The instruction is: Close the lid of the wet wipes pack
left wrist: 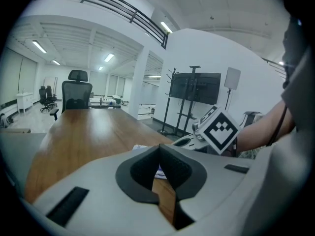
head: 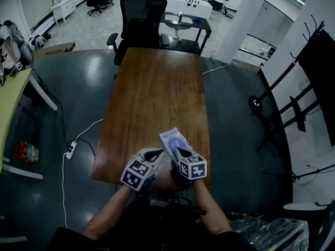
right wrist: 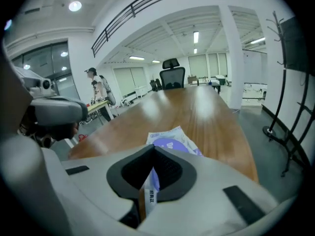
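The pack (head: 174, 139), lying near the worktop's (head: 152, 88) front edge, is pinched by a thin edge in the right claw (right wrist: 150, 173), probably to steady it, while the left claw (left wrist: 158, 154) is pressed together, empty.

Wipes pack (head: 171, 137) near end hidden behind R gripper (head: 178, 150); print illegible

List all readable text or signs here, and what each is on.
White-and-purple soft plastic wet wipes pack: white lettering on its purple oval, partly hidden and too blurred to read.
Pack strip pinched in the right gripper: small dark characters, too small to read.
Black-and-white marker cubes: patterns only, no words.
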Available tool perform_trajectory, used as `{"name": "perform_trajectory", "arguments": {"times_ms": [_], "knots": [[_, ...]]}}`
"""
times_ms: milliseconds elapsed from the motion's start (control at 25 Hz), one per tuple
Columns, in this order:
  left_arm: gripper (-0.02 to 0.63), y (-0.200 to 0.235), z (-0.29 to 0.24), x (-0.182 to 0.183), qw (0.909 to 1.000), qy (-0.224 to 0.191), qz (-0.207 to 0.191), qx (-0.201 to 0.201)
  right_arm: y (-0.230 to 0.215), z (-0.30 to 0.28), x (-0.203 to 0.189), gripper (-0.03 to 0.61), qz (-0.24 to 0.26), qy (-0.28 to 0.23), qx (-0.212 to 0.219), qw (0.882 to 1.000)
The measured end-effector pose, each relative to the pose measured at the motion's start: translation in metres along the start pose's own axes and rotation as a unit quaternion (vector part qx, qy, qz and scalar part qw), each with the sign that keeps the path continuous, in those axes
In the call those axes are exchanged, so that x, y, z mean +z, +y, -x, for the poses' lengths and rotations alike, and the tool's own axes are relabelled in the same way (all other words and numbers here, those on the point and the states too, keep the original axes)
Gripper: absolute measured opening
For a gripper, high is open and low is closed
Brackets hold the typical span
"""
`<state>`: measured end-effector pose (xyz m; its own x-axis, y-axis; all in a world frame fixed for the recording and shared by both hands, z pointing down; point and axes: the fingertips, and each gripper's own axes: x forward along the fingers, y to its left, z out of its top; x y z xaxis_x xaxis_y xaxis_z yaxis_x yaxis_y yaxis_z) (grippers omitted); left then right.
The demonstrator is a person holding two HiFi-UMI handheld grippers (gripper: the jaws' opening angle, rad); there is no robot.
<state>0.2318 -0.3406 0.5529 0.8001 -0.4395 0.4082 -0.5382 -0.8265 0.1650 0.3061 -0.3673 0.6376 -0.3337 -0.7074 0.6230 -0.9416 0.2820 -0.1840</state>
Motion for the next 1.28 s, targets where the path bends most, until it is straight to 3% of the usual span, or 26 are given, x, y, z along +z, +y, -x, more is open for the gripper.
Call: {"name": "perform_trajectory", "arguments": {"times_ms": [200, 520, 800, 1000, 1280], "knots": [[0.001, -0.007, -0.001, 0.03, 0.9994, -0.027, -0.011, -0.018, 0.005, 0.056, 0.055, 0.009, 0.002, -0.113, 0.005, 0.994], [0.002, -0.03, 0.031, 0.1, 0.9911, -0.1, -0.054, -0.068, 0.044, 0.145, 0.134, 0.009, 0.031, -0.252, -0.013, 0.967], [0.002, -0.052, 0.063, 0.129, 0.98, -0.133, -0.088, -0.119, 0.088, 0.197, 0.161, 0.009, 0.052, -0.321, -0.025, 0.945], [0.002, -0.068, 0.086, 0.143, 0.9744, -0.155, -0.1, -0.129, 0.118, 0.232, 0.166, 0.009, 0.072, -0.351, -0.03, 0.933], [0.002, -0.112, 0.104, 0.146, 0.9693, -0.173, -0.109, -0.137, 0.127, 0.279, 0.154, 0.009, 0.082, -0.378, -0.029, 0.922]]}}
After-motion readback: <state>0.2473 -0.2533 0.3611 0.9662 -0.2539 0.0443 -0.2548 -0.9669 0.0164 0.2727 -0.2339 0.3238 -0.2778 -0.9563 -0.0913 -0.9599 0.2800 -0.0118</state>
